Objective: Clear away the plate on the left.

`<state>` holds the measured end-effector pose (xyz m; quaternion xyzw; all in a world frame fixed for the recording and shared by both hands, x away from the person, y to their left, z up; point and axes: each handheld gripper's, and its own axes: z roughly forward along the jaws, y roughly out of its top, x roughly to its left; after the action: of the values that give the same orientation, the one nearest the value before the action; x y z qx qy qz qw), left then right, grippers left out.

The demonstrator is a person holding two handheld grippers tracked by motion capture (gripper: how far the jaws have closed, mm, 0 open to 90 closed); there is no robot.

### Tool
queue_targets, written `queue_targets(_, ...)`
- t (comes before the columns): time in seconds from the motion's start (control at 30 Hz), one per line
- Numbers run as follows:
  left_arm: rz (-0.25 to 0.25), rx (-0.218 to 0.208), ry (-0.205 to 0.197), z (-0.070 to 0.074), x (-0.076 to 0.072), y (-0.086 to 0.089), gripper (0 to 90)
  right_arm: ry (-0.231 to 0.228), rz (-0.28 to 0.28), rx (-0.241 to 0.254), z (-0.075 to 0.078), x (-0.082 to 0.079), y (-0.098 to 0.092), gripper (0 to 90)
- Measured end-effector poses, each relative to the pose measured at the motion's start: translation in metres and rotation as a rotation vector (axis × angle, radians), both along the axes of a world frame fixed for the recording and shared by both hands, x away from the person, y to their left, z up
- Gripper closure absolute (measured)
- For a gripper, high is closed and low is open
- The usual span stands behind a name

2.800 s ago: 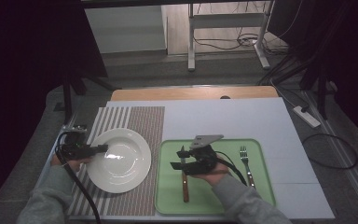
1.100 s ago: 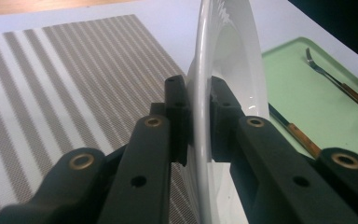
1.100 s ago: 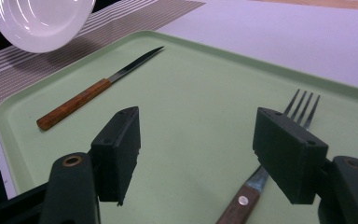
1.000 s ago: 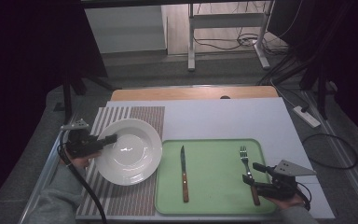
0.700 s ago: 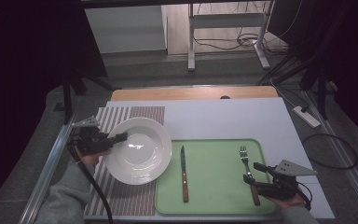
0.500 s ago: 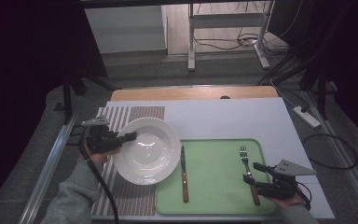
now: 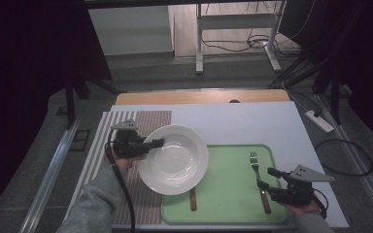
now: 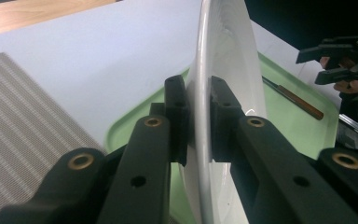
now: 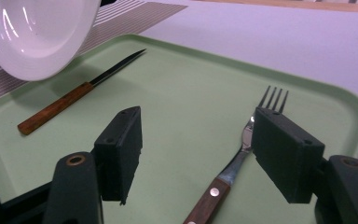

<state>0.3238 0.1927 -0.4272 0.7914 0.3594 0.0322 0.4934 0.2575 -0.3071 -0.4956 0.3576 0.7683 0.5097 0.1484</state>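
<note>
White plate (image 7: pixel 174 158) is hanging over the left edge of the green tray (image 7: pixel 233 194), its rim pinched by the left tongs (image 7: pixel 151 143). Right tongs (image 9: pixel 198 154) are gaping wide just above the fork (image 9: pixel 242 154) at the tray's right; a knife (image 9: pixel 74 95) is lying near the plate.

Each tool: black jaws with brass-coloured screws, grey three-cornered top plate, black trailing cable (image 7: pixel 122 187). Grey sleeves (image 7: pixel 93 204).
</note>
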Motion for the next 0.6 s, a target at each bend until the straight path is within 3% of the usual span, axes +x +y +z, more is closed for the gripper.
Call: queue_targets(0.6, -0.106, 0.000, -0.002, 0.001, 0.014, -0.057, 79.9, -0.015, -0.053, 0.021, 0.003, 0.001, -0.011, 34.6)
